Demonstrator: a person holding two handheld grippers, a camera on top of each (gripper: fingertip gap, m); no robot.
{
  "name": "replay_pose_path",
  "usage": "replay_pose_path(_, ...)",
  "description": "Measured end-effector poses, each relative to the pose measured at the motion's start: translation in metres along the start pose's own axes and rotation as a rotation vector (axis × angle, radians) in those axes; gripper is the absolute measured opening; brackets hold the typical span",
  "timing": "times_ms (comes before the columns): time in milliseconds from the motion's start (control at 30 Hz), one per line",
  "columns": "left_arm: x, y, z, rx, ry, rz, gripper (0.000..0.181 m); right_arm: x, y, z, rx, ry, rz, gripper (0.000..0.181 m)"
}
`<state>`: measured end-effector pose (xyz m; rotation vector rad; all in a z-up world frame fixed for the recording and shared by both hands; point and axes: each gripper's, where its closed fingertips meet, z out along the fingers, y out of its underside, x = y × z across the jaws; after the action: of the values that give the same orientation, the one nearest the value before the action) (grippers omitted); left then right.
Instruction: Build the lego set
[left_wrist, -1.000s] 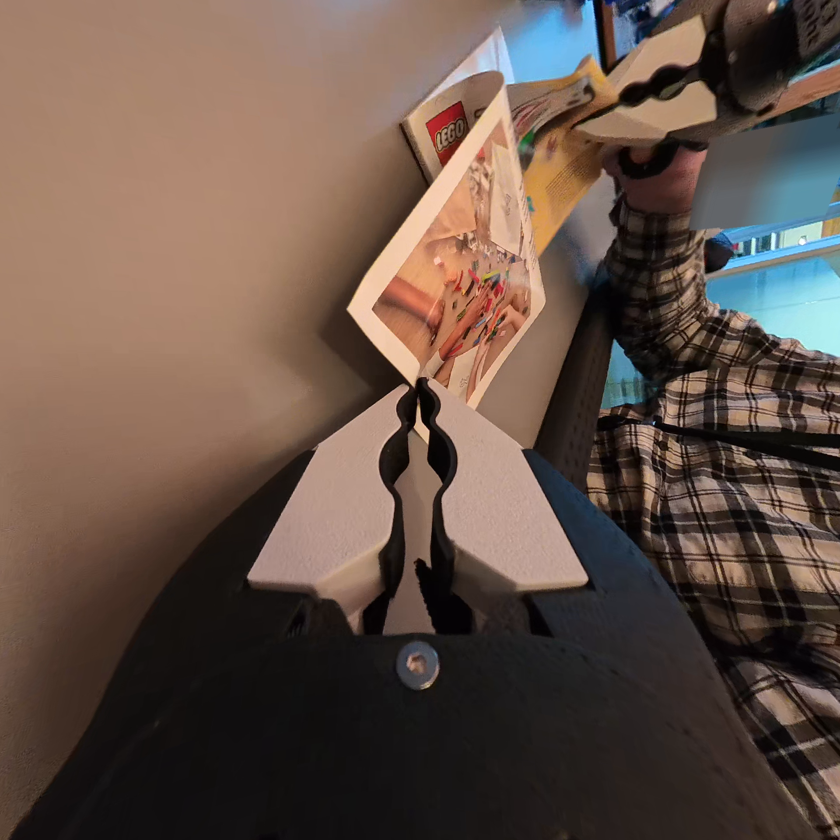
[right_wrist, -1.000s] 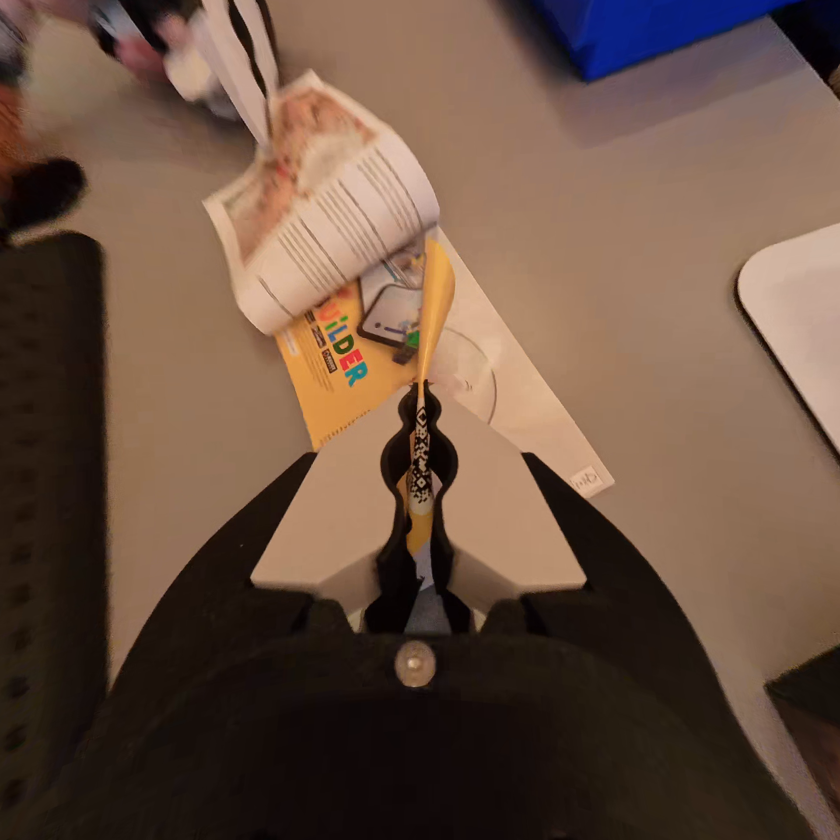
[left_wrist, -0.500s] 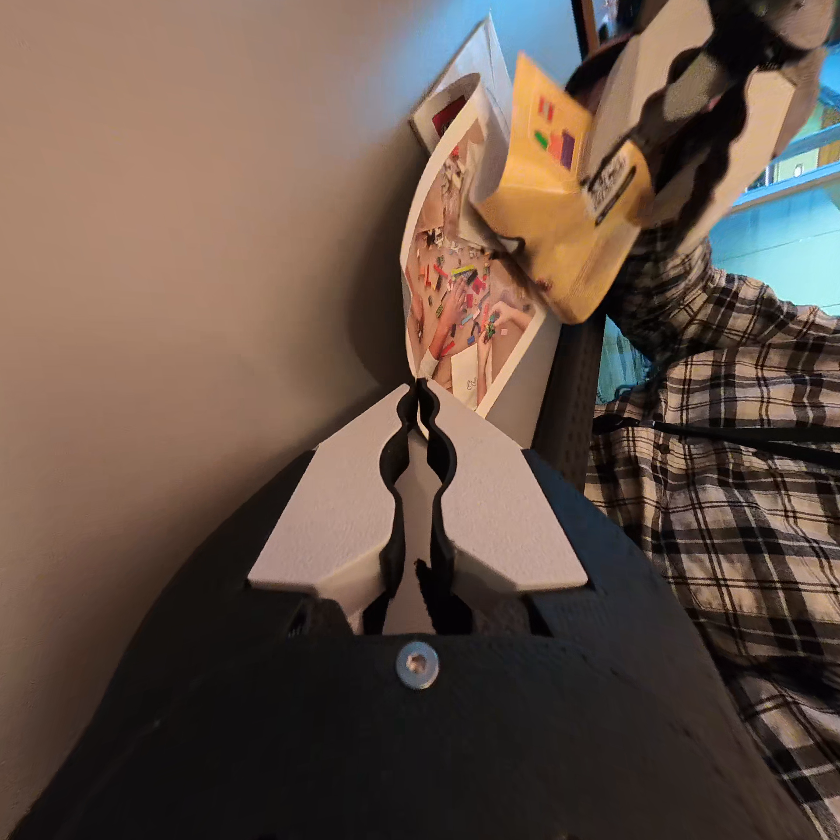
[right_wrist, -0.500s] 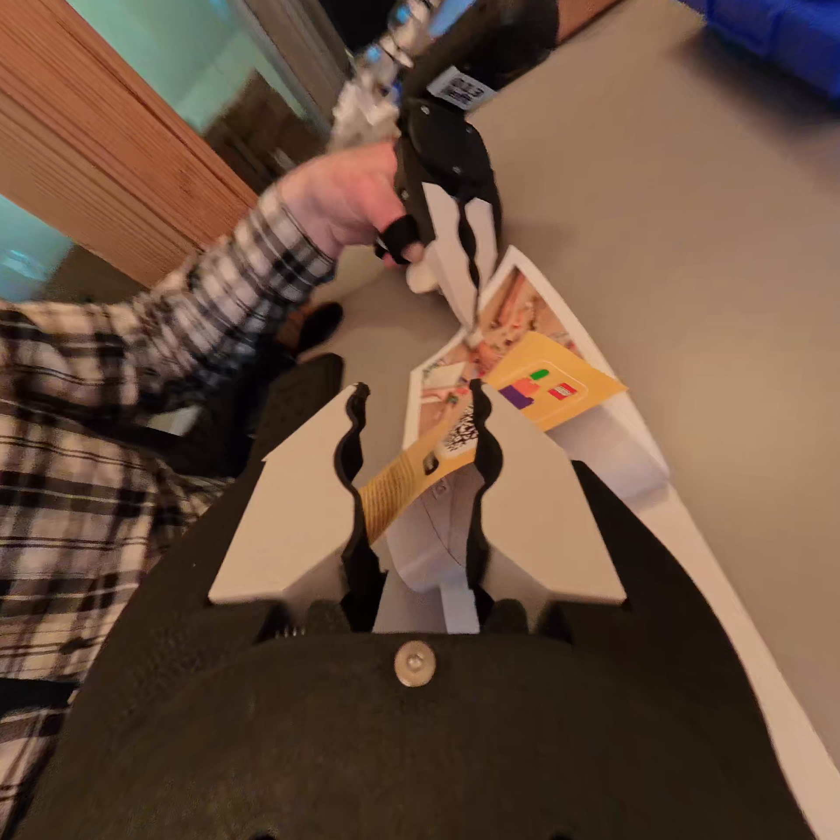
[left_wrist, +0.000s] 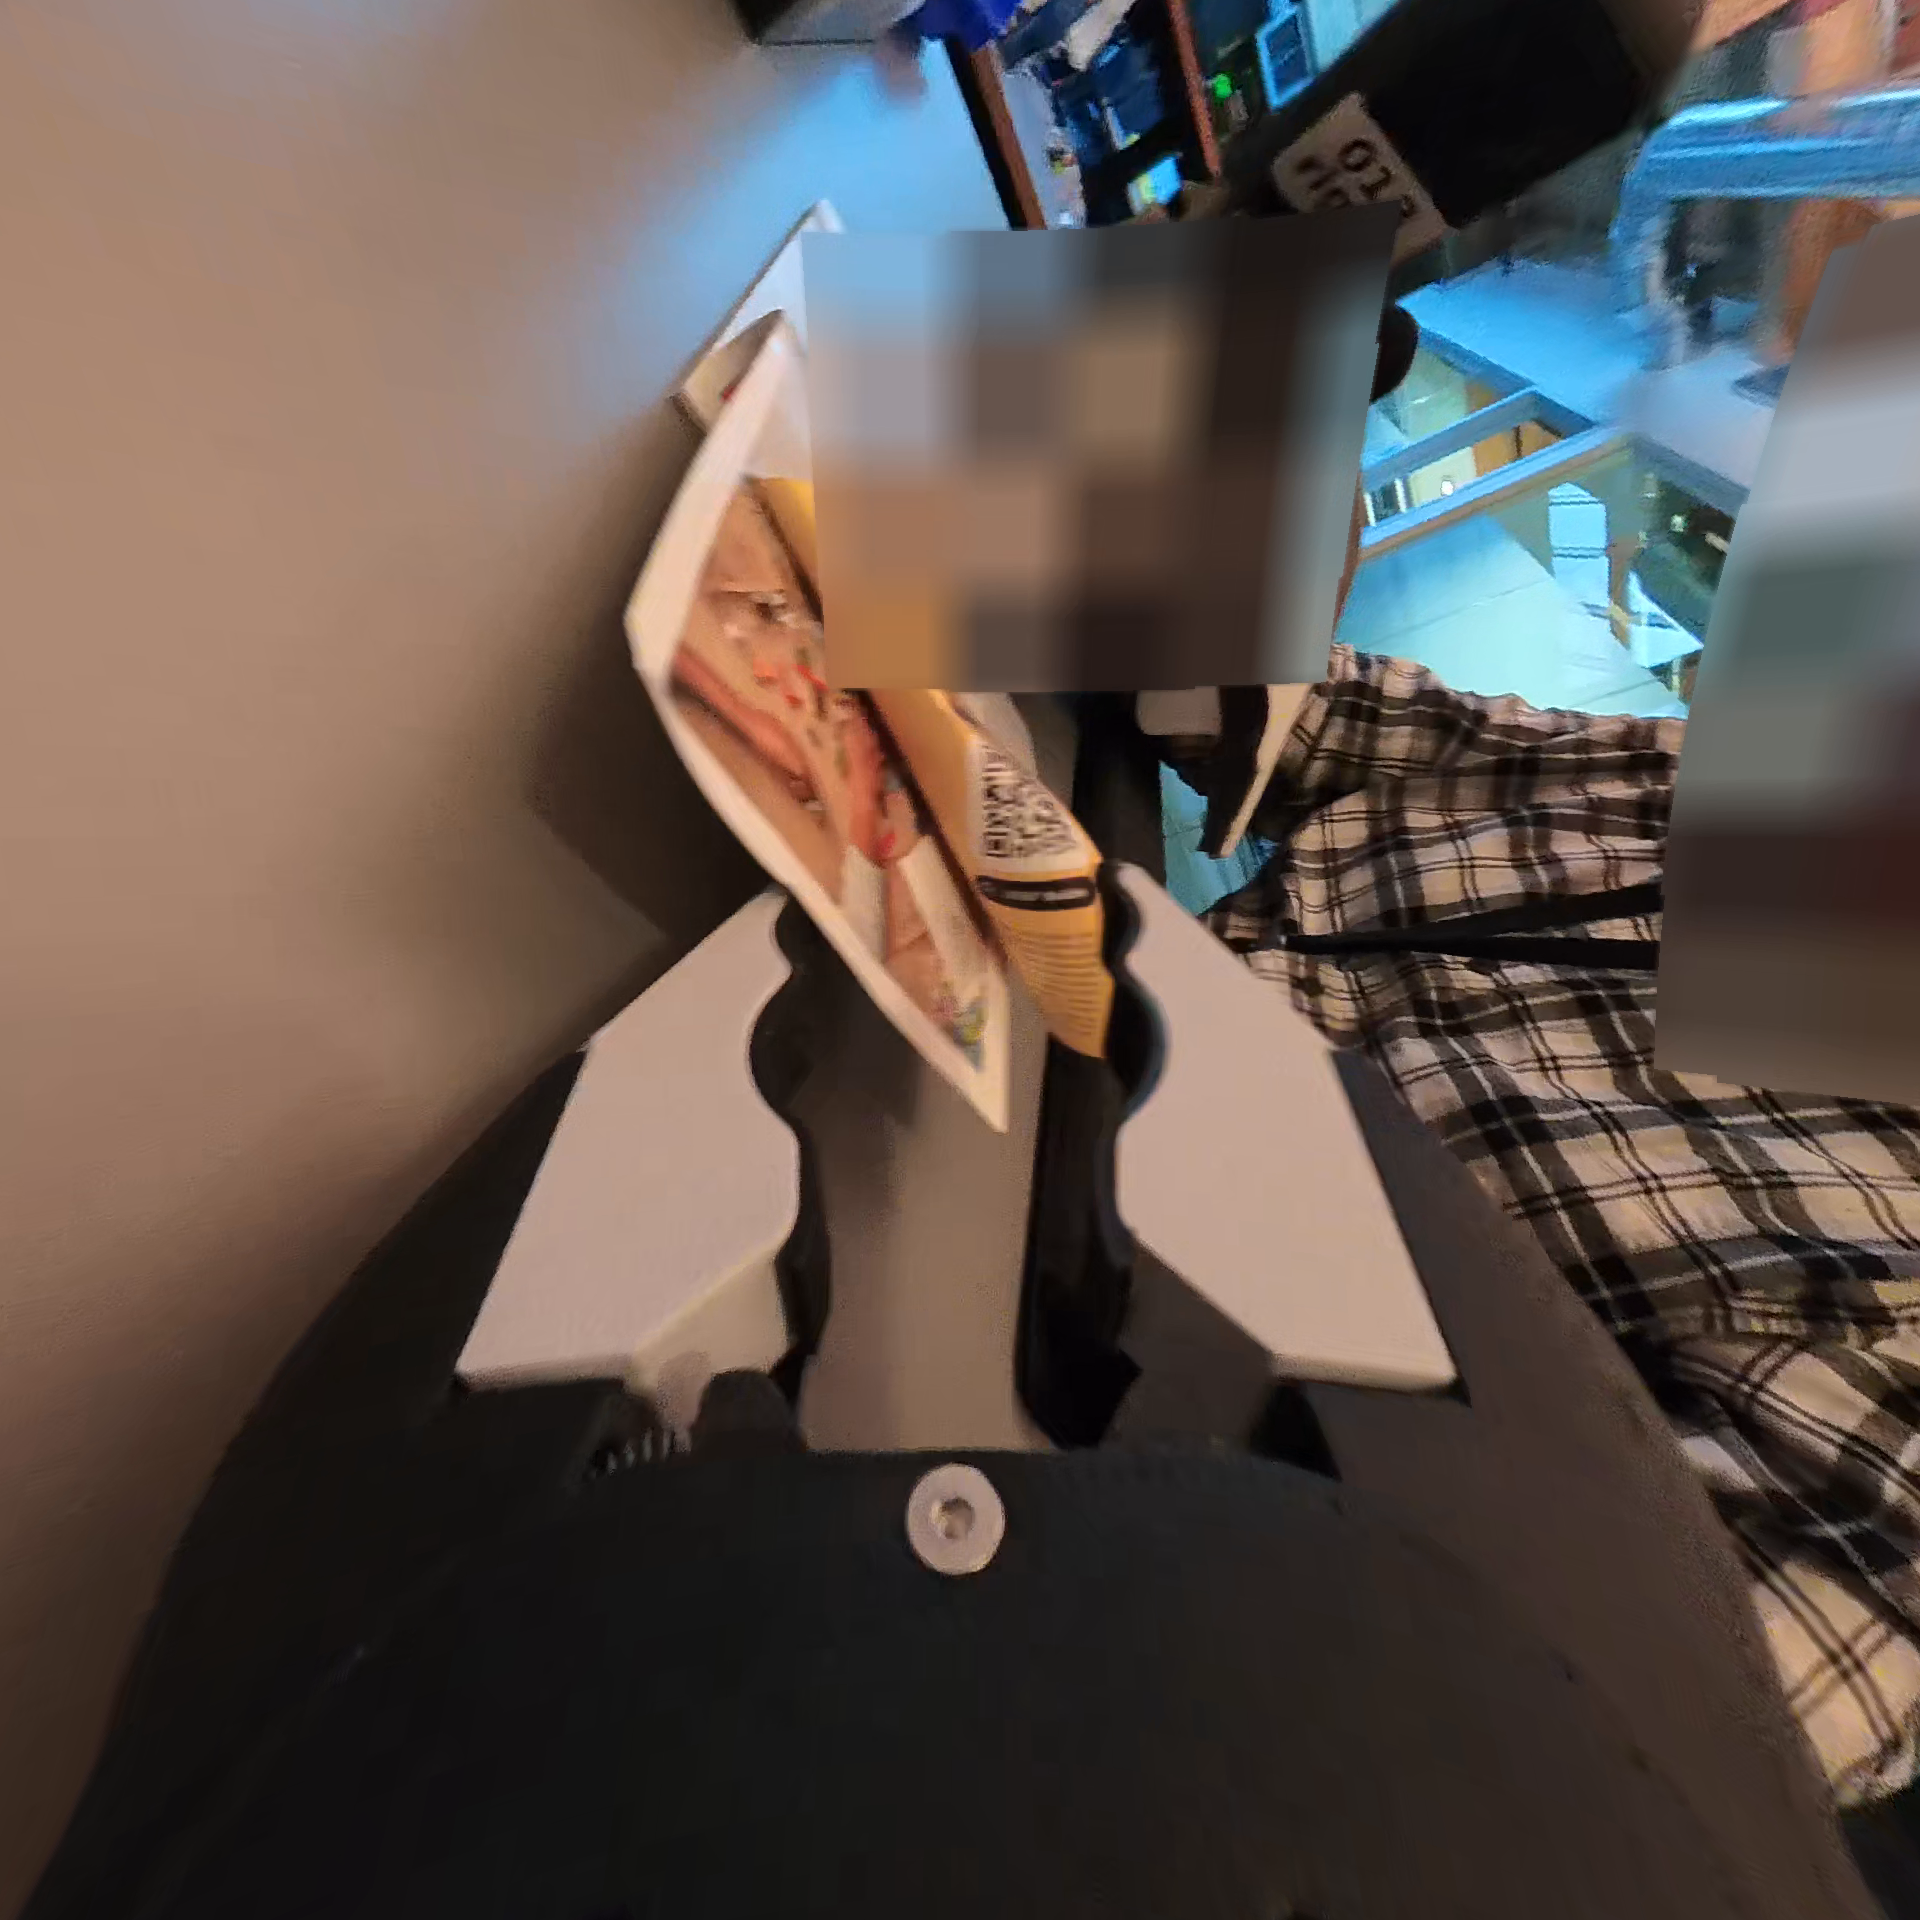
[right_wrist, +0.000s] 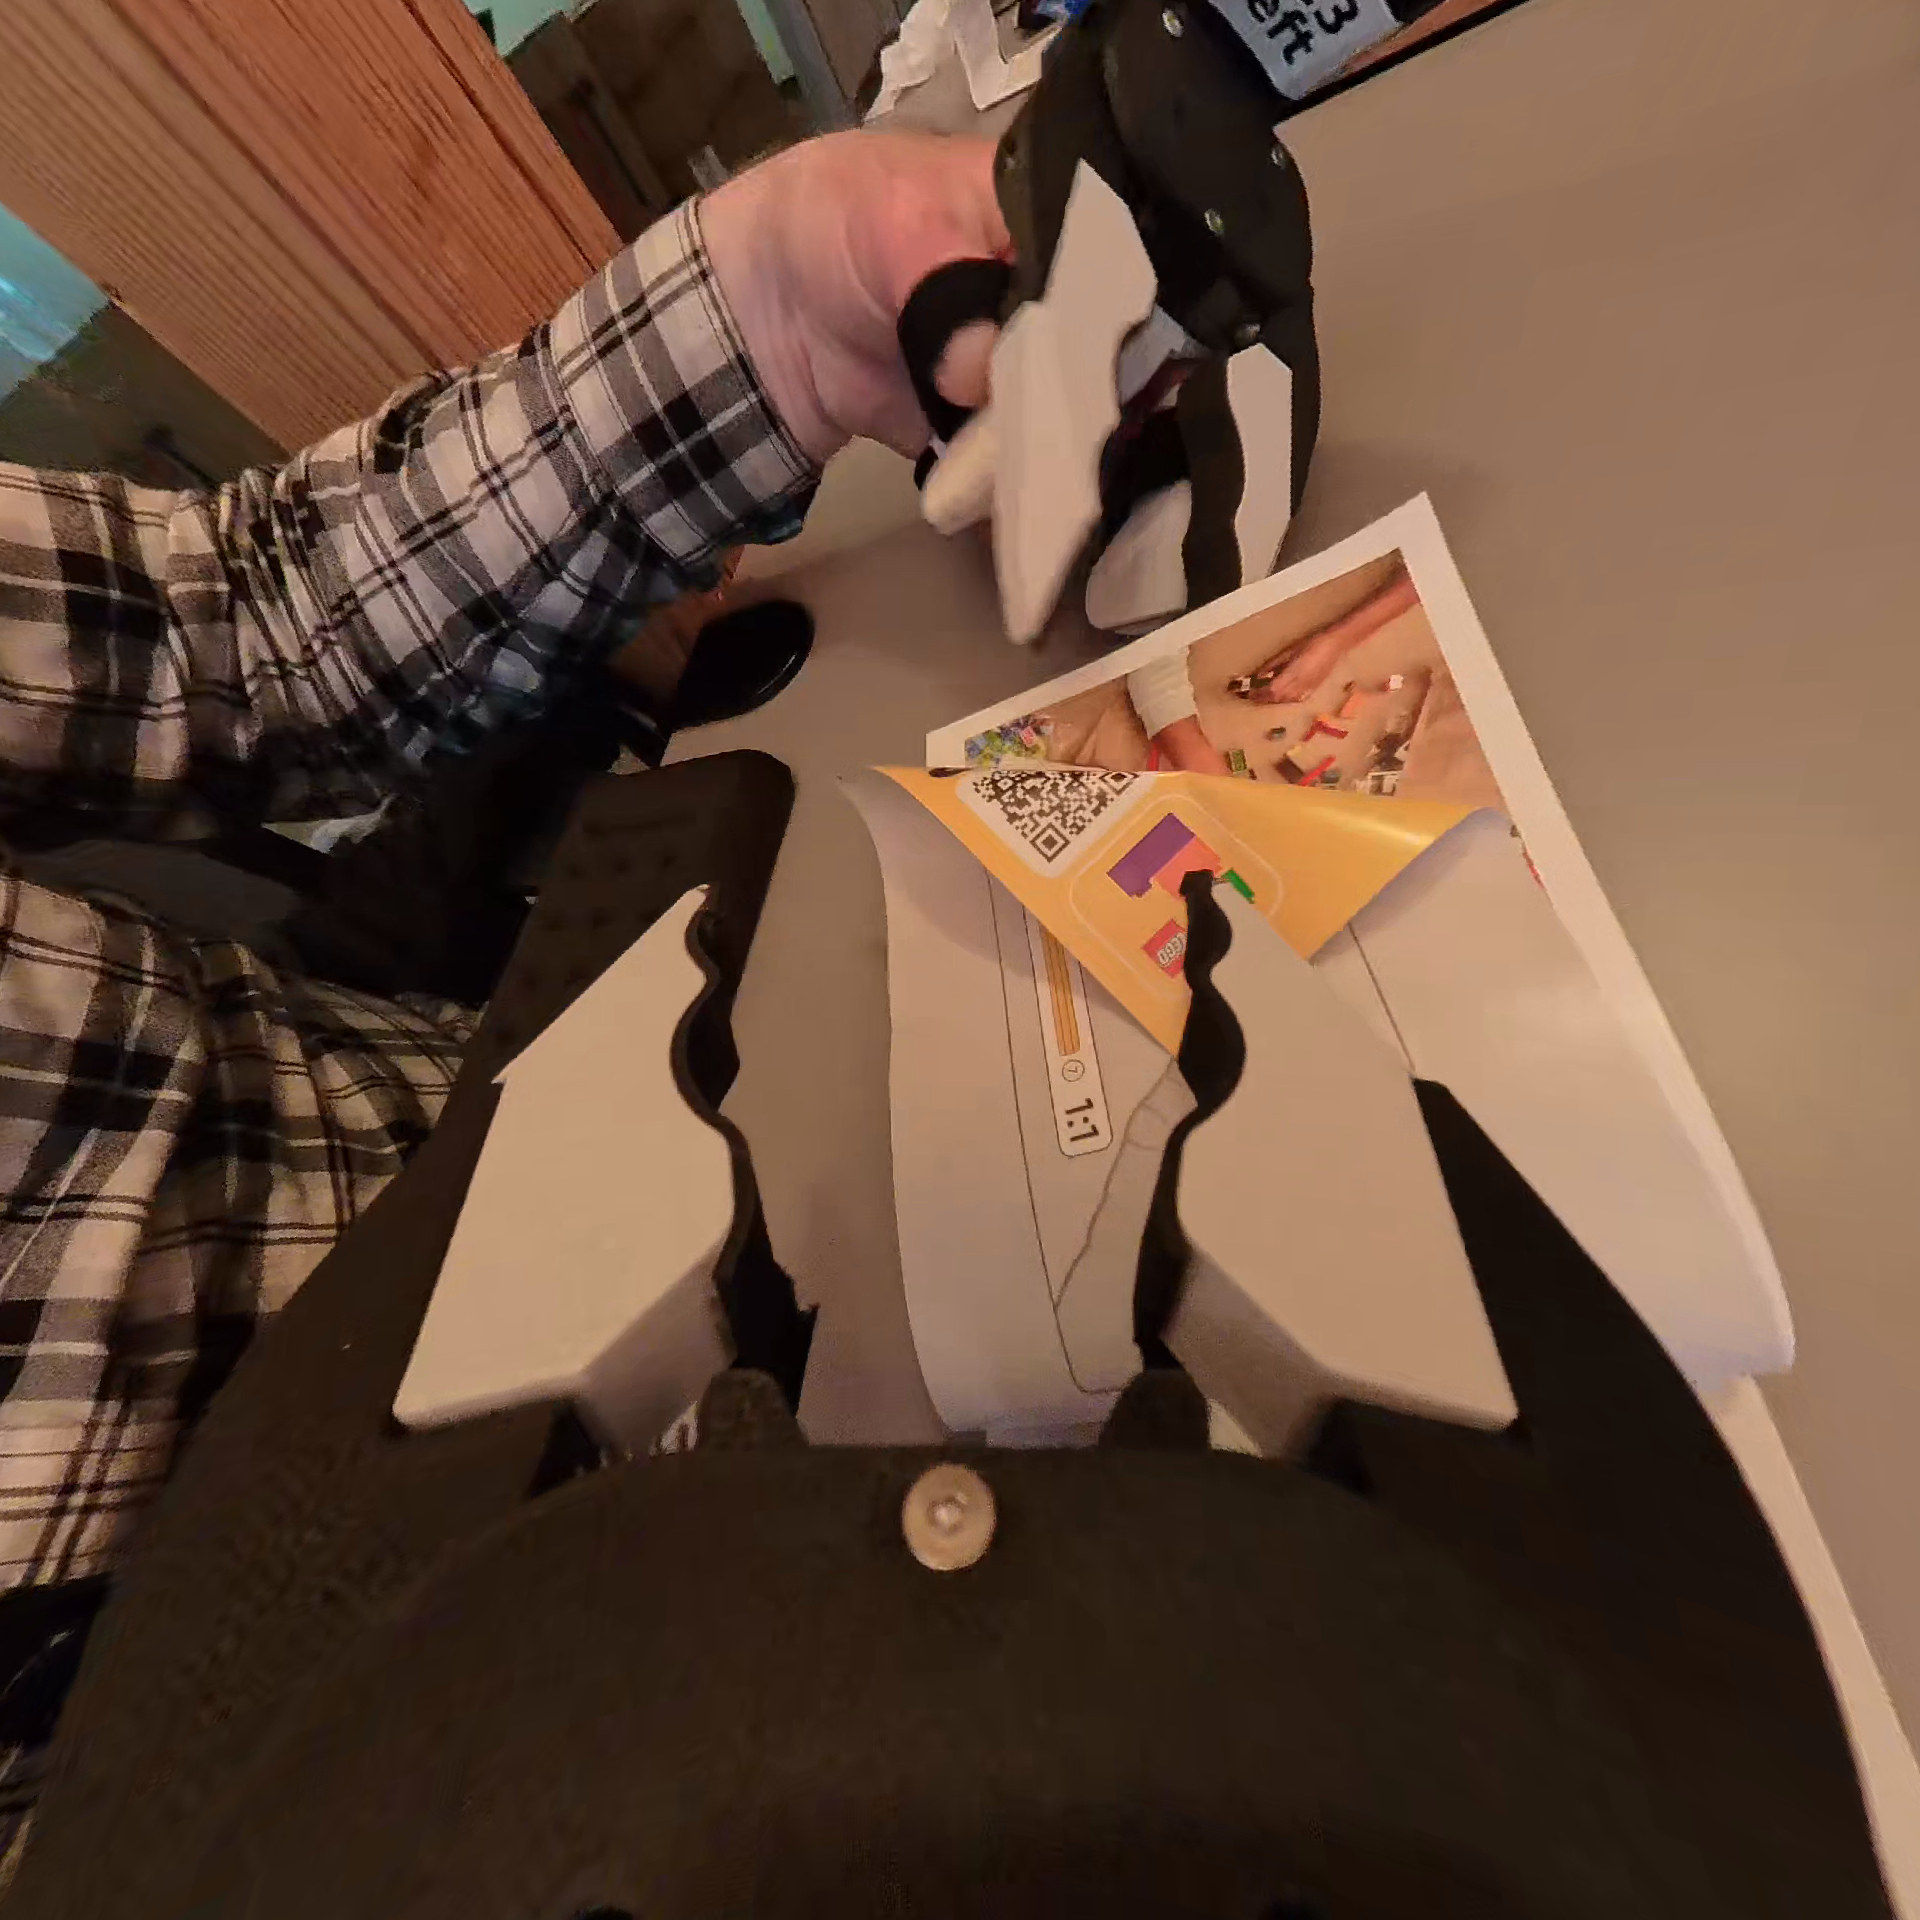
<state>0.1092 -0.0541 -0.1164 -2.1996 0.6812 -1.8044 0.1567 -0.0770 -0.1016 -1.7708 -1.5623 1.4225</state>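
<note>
The Lego instruction booklet (right_wrist: 1299, 707) lies open on the grey table (right_wrist: 1662, 416), with a photo page flat and a yellow page (right_wrist: 1340, 862) curled over white pages. My right gripper (right_wrist: 951, 894) is open just above it, its right finger over the yellow page's corner. My left gripper (right_wrist: 1132, 561) is open at the booklet's far edge, held by a hand. In the left wrist view the left gripper (left_wrist: 951, 904) stands open with the photo page (left_wrist: 769, 727) and yellow page (left_wrist: 1039, 862) loose between the jaws. No bricks are in view.
A person's plaid sleeve (right_wrist: 468, 540) reaches in from the left. A black perforated chair part (right_wrist: 644, 883) sits at the table's near edge. A wooden cabinet (right_wrist: 260, 187) stands behind. Grey table surface extends right of the booklet. My right fingertips sit around 7 cm from my left ones.
My left gripper has opened and let go of the photo page. My right gripper let go of the yellow page and opened wider. The booklet has settled flatter onto the table.
</note>
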Motion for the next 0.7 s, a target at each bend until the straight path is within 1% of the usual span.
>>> replay_pose_path(67, 0.007, 0.001, 0.003, 0.002, 0.026, 0.014, 0.071, 0.001, -0.001, -0.002, 0.019, -0.003, 0.003, 0.088)
replay_pose_path(133, 0.014, 0.001, 0.005, 0.024, 0.069, 0.028, 0.08, -0.005, -0.004, -0.004, 0.049, -0.03, -0.032, 0.089)
replay_pose_path(200, 0.018, 0.001, 0.007, 0.031, 0.075, 0.04, 0.088, -0.012, -0.013, -0.006, 0.11, -0.059, -0.035, 0.096)
replay_pose_path(233, 0.019, 0.001, 0.009, 0.028, 0.067, 0.048, 0.092, -0.011, -0.017, -0.006, 0.129, -0.059, -0.018, 0.101)
replay_pose_path(300, 0.021, 0.003, 0.013, 0.005, 0.035, 0.065, 0.098, -0.008, -0.018, -0.005, 0.123, -0.014, -0.053, 0.106)
replay_pose_path(367, 0.02, 0.002, 0.016, -0.014, -0.014, 0.073, 0.099, -0.01, -0.024, -0.004, 0.141, -0.029, -0.046, 0.113)
replay_pose_path(467, 0.023, 0.001, 0.023, -0.039, -0.047, 0.081, 0.104, -0.008, -0.03, -0.003, 0.166, -0.052, -0.03, 0.116)
replay_pose_path(500, 0.023, 0.001, 0.025, -0.05, -0.066, 0.082, 0.106, -0.005, -0.029, 0.0, 0.154, -0.041, -0.029, 0.119)
replay_pose_path(633, 0.013, 0.004, 0.033, -0.088, -0.165, 0.061, 0.105, -0.006, -0.025, 0.013, 0.122, -0.029, -0.079, 0.125)
replay_pose_path(667, 0.009, 0.004, 0.034, -0.098, -0.193, 0.052, 0.1, -0.007, -0.026, 0.015, 0.125, -0.027, -0.094, 0.123)
replay_pose_path(700, 0.004, 0.004, 0.035, -0.1, -0.216, 0.039, 0.087, -0.007, -0.027, 0.016, 0.13, -0.024, -0.094, 0.122)
